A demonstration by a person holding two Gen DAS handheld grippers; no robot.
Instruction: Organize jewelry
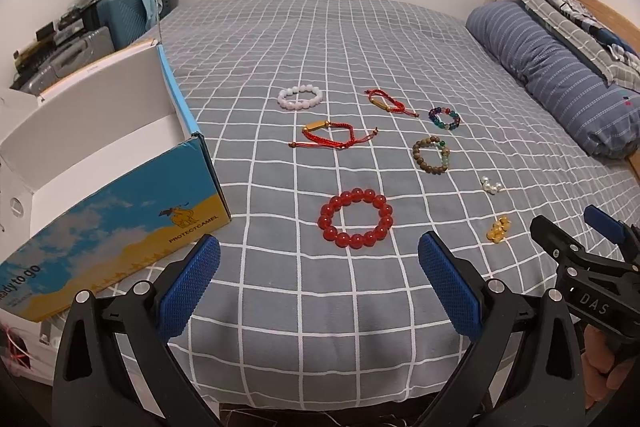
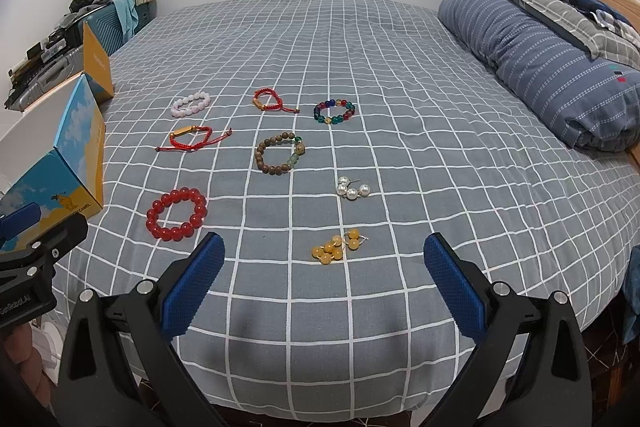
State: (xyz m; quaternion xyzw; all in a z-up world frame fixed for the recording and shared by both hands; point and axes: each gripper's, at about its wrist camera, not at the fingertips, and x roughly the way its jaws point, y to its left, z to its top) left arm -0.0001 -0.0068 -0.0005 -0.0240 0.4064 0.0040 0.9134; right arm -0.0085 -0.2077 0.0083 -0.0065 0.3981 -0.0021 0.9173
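The left gripper (image 1: 319,281) is hovering low at the bed's near edge, jaws spread wide and holding nothing; the right gripper (image 2: 324,277) is doing the same, equally wide and bare. Bracelets are lying mid-frame on the checked bedspread (image 1: 360,35), the red bead bracelet (image 1: 355,218) nearest. Amber beads (image 2: 335,247) and pearl beads (image 2: 352,188) are sitting lower centre, their clasps too small to make out. The open box (image 1: 100,163) is being cut off at the left edge.
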